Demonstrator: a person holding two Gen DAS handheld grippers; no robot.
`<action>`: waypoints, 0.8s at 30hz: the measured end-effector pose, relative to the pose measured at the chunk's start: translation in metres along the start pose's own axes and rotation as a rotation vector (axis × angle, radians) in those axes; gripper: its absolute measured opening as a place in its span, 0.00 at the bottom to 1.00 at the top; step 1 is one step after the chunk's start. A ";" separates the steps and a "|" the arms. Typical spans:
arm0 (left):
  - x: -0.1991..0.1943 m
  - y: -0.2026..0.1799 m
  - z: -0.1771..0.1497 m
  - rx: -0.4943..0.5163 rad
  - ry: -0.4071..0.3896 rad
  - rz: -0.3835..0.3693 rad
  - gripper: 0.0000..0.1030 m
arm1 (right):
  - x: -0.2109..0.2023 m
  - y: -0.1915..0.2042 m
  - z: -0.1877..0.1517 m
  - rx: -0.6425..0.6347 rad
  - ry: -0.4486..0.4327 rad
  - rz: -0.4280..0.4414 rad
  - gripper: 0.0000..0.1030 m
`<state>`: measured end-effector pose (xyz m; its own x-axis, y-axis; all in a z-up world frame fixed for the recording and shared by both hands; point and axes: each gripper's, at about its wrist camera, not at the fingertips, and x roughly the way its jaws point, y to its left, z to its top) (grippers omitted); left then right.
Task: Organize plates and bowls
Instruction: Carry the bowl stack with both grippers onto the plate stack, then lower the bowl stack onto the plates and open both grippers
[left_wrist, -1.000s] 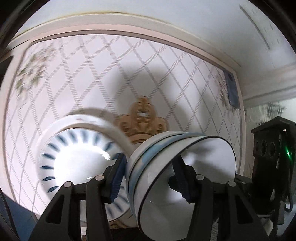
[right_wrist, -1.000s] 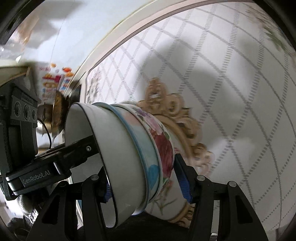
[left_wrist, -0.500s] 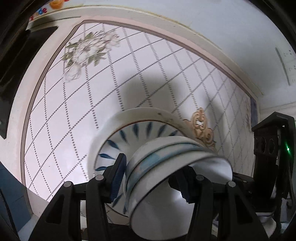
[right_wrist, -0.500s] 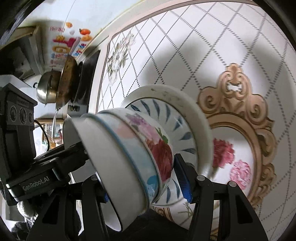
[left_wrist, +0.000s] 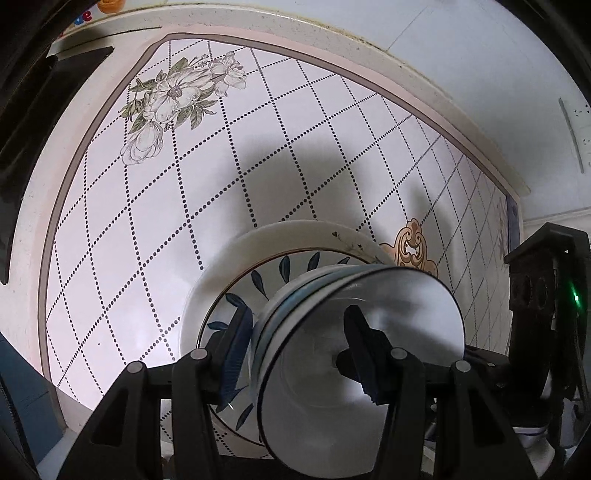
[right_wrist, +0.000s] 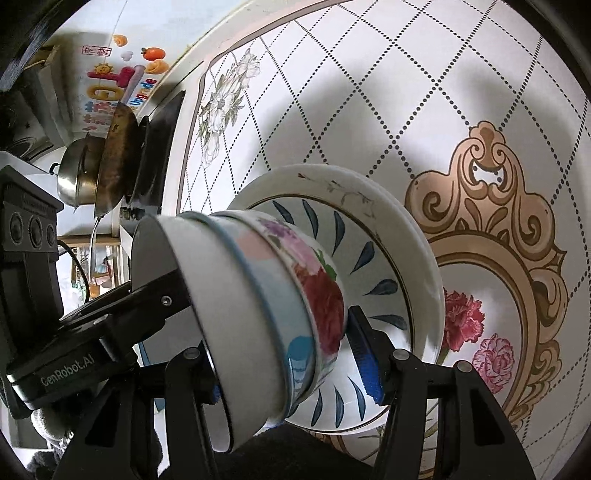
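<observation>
Plates (right_wrist: 402, 236) now nearer, bowl stack (right_wrist: 258, 314) between both tools' fingers.

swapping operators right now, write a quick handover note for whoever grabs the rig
Left hand-held gripper: shut on the bowl stack's rim, one finger inside, one outside.
Right hand-held gripper: shut on the same stack from the opposite side.
Bowl stack: several nested bowls, flowered one lowest, tilted, held over the plates; contact cannot be judged.
Plates: blue-leaf plate nested in a larger white one on the table.
Done: bowls nested, plates stacked.
Left: set the bowls down on the plates, release both.
</observation>
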<state>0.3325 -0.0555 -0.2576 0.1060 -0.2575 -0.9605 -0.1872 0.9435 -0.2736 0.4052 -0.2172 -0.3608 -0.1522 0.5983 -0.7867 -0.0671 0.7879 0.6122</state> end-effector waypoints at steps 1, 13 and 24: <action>0.001 0.000 0.000 -0.001 0.005 0.002 0.47 | 0.000 0.000 0.000 0.000 0.000 -0.002 0.58; 0.002 -0.002 0.000 0.008 0.006 0.008 0.47 | 0.002 -0.006 -0.002 0.025 0.005 0.000 0.58; -0.047 -0.015 -0.020 0.114 -0.118 0.100 0.48 | -0.039 0.021 -0.025 -0.019 -0.099 -0.153 0.59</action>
<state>0.3111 -0.0615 -0.2090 0.2076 -0.1411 -0.9680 -0.0918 0.9824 -0.1629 0.3848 -0.2279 -0.3153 -0.0411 0.4839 -0.8742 -0.1004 0.8685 0.4855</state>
